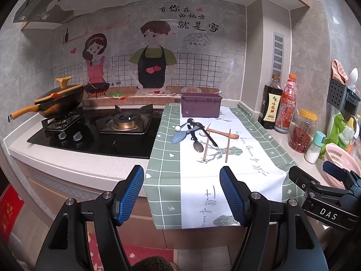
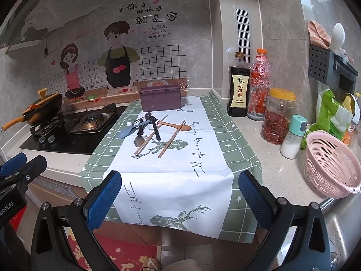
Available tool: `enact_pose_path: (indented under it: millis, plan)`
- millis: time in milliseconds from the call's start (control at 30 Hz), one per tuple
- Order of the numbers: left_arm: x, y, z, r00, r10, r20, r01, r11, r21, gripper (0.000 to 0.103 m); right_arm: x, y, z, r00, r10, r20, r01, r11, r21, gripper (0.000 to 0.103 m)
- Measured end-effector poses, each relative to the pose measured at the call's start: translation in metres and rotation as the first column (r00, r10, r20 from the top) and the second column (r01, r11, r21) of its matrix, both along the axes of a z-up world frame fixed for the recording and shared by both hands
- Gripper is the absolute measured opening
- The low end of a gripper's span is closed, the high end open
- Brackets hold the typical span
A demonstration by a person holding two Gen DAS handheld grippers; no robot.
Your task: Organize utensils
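Left gripper (image 1: pixel 181 187): you hold it low at 6 o'clock – fingers wide, empty.
Right gripper (image 2: pixel 180 194): same, gaping.
Utensils (image 2: pixel 153 131): piled at 12, before the purple bin (image 2: pixel 160 98).
Unclear: the tangled black handles.

The pale speckled tabletop (image 2: pixel 266 169) carries a black gas hob (image 2: pixel 67 140) on the left and a green-and-white cloth (image 2: pixel 216 140) draped over its front edge. Right of the cloth stand a soy sauce bottle (image 2: pixel 239 90), a chilli jar (image 2: pixel 278 117), a salt shaker (image 2: pixel 293 137) and a pink colander (image 2: pixel 331 164).
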State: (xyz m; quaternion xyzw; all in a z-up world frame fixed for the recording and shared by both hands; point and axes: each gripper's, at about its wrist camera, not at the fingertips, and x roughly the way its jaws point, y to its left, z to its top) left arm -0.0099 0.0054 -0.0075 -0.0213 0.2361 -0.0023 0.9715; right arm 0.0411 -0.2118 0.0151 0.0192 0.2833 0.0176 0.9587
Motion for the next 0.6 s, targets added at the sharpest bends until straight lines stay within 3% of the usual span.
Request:
enact_pose_path:
  millis: [600]
  plan:
    - [0.007,-0.009,-0.001,1.0,-0.008,-0.013,0.008,1.0,-0.002,0.07,0.004,-0.008,-0.002,1.0,-0.011,0.0,0.011,1.0,0.003,0.103]
